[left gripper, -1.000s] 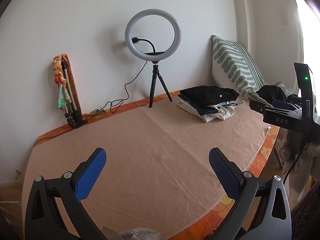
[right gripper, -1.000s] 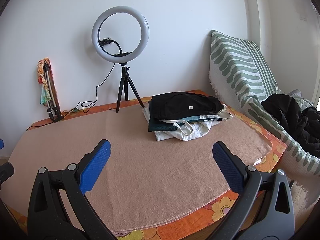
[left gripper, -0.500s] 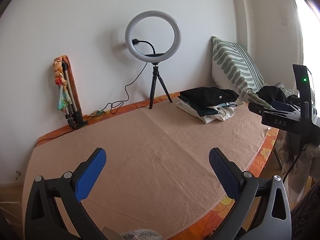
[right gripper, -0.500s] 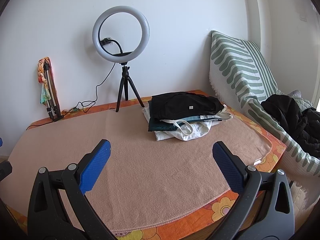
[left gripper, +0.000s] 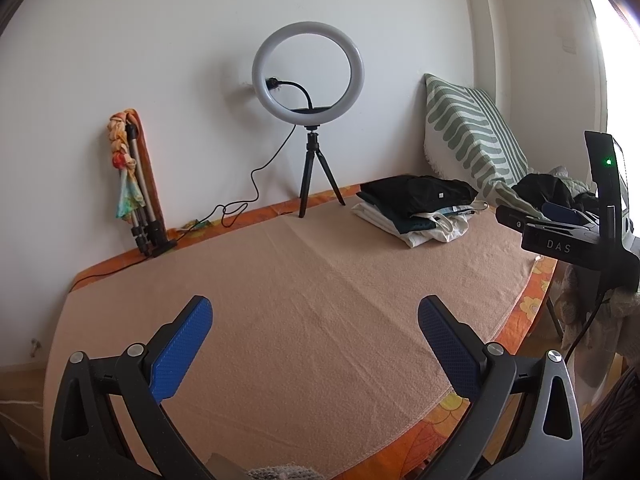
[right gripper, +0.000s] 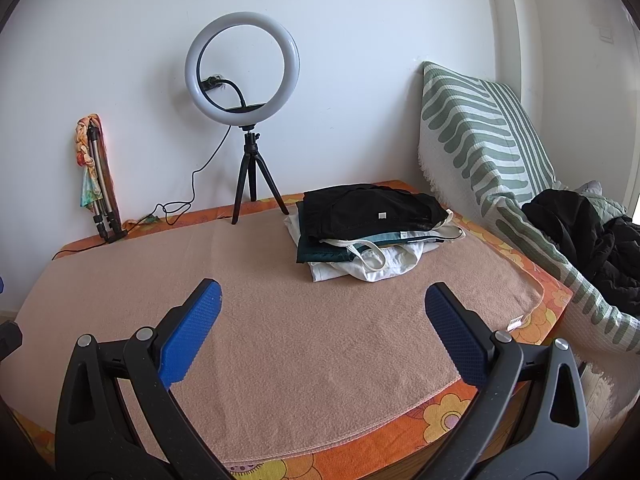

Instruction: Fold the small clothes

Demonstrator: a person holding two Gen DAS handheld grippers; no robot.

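A stack of folded clothes, black on top with dark green and white below, lies at the back right of the pink blanket; it also shows in the left wrist view. My left gripper is open and empty above the blanket's front. My right gripper is open and empty, in front of the stack and apart from it; its body shows at the right of the left wrist view. A dark heap of clothes lies on the striped cover at the right.
A ring light on a tripod stands at the back by the wall, its cable trailing left. A folded tripod with a colourful scarf leans on the wall at the left. A green-striped cushion stands at the right. The orange flowered sheet edges the bed front.
Both grippers have drifted very slightly; the scene has shifted a little in both views. Nothing was taken hold of or let go.
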